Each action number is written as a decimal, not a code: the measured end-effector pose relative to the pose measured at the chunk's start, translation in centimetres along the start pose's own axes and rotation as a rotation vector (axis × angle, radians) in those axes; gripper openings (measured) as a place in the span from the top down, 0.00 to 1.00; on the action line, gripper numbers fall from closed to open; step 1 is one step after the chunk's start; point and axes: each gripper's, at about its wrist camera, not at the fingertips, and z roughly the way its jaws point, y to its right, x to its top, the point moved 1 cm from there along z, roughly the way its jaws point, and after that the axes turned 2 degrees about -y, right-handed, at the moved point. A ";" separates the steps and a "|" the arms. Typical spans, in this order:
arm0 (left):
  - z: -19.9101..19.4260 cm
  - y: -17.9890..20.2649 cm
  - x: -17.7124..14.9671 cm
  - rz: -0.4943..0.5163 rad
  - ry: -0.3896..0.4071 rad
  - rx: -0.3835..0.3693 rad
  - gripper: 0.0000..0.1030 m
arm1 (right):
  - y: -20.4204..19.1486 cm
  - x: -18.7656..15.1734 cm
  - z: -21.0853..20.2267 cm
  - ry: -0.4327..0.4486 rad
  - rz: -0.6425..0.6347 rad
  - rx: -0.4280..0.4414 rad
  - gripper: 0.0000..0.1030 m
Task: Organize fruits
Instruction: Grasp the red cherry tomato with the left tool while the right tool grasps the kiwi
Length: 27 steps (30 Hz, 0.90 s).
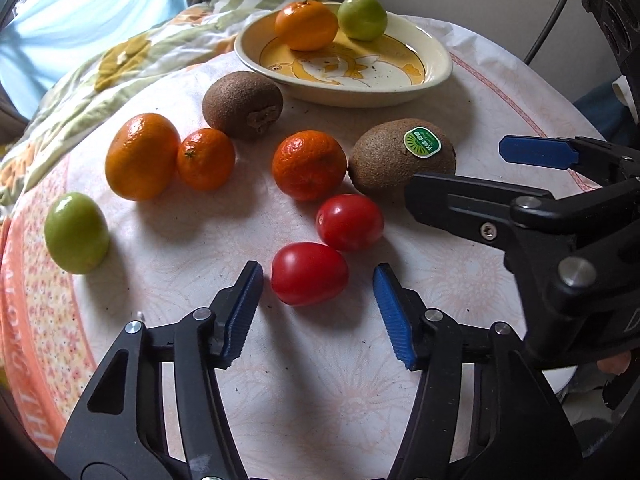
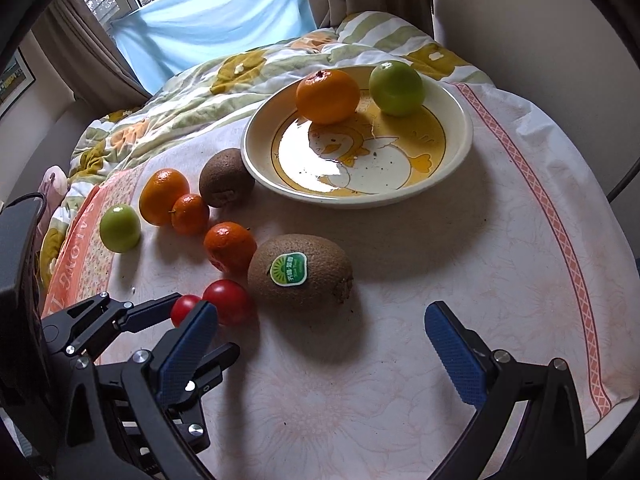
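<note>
My left gripper [image 1: 318, 280] is open, its blue pads on either side of the near red tomato [image 1: 309, 273], not touching it. A second tomato [image 1: 349, 222] lies just beyond. My right gripper [image 2: 322, 316] is open and empty, just short of the stickered kiwi [image 2: 300, 271]; it also shows in the left wrist view [image 1: 456, 168]. A cream duck plate [image 2: 456, 108] holds an orange [image 2: 328, 96] and a green fruit [image 2: 396, 87]. On the cloth lie a plain kiwi [image 1: 243, 105], three oranges [image 1: 142, 156] [image 1: 205, 159] [image 1: 309, 165] and a green fruit [image 1: 76, 233].
The round table [image 2: 460, 264] has a white cloth with a pink border. A quilted bed [image 2: 224, 80] lies behind it, under a curtained window [image 2: 208, 12]. A dark cable [image 1: 552, 12] hangs at the far right.
</note>
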 end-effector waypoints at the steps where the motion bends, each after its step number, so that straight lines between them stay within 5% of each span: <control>1: 0.0 0.0 0.0 0.002 0.001 0.001 0.45 | 0.0 0.0 0.0 0.000 0.000 -0.002 0.00; 6: 0.0 0.1 0.3 0.023 0.005 0.003 0.61 | -0.2 0.2 0.3 -0.002 0.003 -0.001 0.00; 14: -0.4 -0.1 0.0 0.014 -0.005 0.003 0.61 | -0.5 0.8 1.1 -0.007 0.008 0.009 0.00; 21: -0.5 -0.6 -0.3 -0.015 -0.006 0.012 0.61 | -0.6 1.3 2.5 -0.037 0.015 0.019 0.16; 27: -0.7 -1.4 -0.8 -0.044 -0.010 0.024 0.61 | -0.8 1.5 3.3 -0.050 0.012 0.023 0.19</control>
